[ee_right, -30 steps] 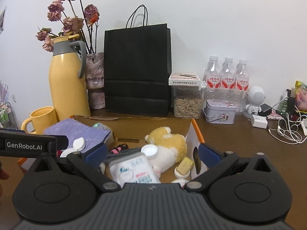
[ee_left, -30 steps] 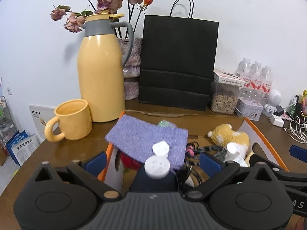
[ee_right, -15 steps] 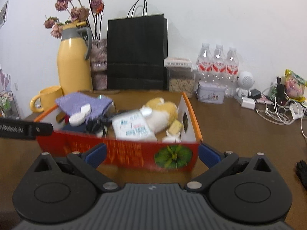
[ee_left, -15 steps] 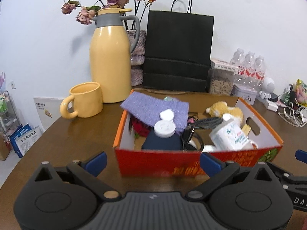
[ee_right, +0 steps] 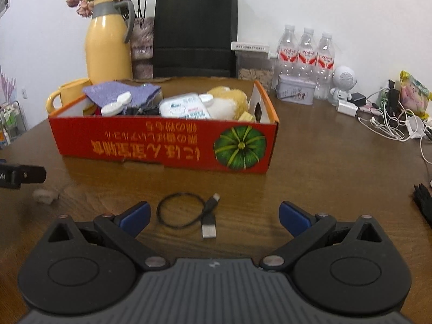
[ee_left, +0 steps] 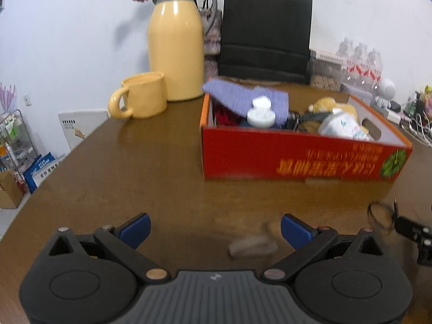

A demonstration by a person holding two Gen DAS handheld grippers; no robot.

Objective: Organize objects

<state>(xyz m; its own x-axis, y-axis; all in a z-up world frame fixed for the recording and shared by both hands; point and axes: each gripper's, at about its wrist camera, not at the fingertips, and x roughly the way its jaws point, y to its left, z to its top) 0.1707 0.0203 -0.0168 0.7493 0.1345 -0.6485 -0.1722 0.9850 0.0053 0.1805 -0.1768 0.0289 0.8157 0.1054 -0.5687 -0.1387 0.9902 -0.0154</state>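
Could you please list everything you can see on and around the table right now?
box: 1, red and orange, middle of the table
cloth: 1, purple, in the box, left end
plush toy: 1, yellow and white, in the box, right end
wipes pack: 1, white, in the box beside the plush toy
cable: 1, black, coiled on the table before the box
thermos: 1, yellow with grey top, behind the box
mug: 1, yellow, beside the thermos
paper bag: 1, black, against the wall
water bottles: 3, clear with red labels, back right
tin: 1, pale, before the bottles
left claw: 1, black with blue pads, open
right claw: 1, black with blue pads, open, over the cable
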